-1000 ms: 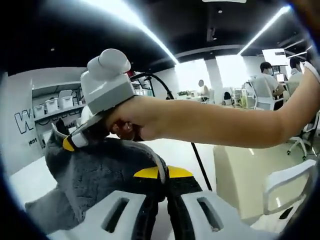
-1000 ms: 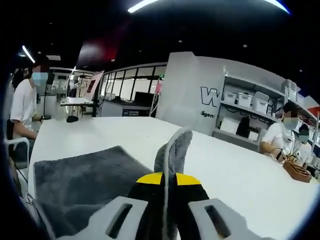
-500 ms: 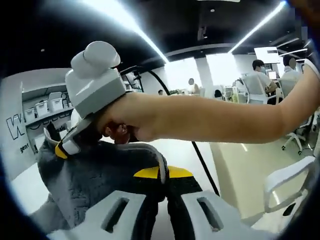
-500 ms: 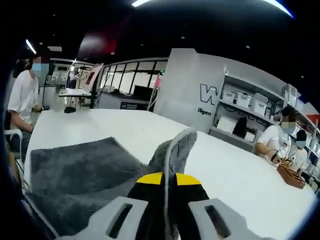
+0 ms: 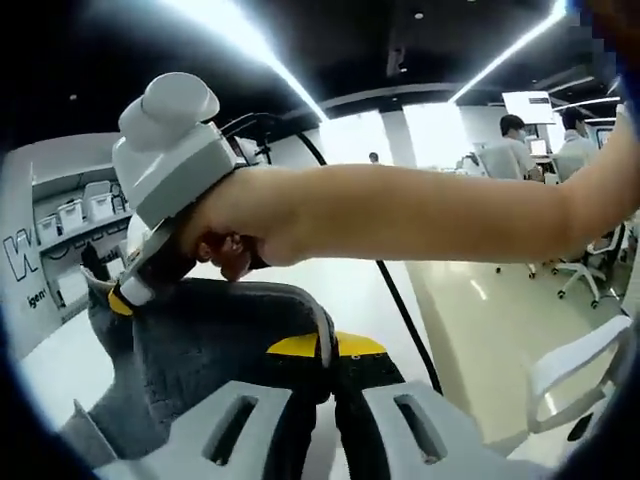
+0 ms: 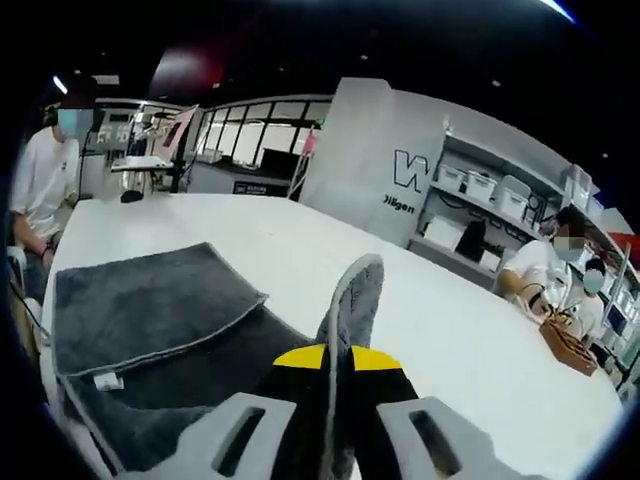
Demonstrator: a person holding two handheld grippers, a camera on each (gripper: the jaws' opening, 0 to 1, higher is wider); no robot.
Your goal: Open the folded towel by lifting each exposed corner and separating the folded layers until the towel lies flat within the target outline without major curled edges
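While both jaws stand pressed together, each pinches cloth:
Left tool [image 5: 333, 352]: clenched on a grey towel [image 5: 215, 350] edge, fabric bunching toward 9 o'clock.
Right tool [image 6: 338, 358]: clamped on a towel [image 6: 150, 310] corner rising toward 12 o'clock.
Right tool in left gripper view [image 5: 125, 293]: at 10 o'clock, gripping the same cloth.
Towel: its remainder lies folded on the white surface [image 6: 300, 260], at 9 o'clock.

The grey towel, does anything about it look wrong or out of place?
Nothing damaged. The grey towel is only partly opened: one folded layer with a small white tag lies on the white table, while the left gripper and the right gripper each pinch a raised edge.
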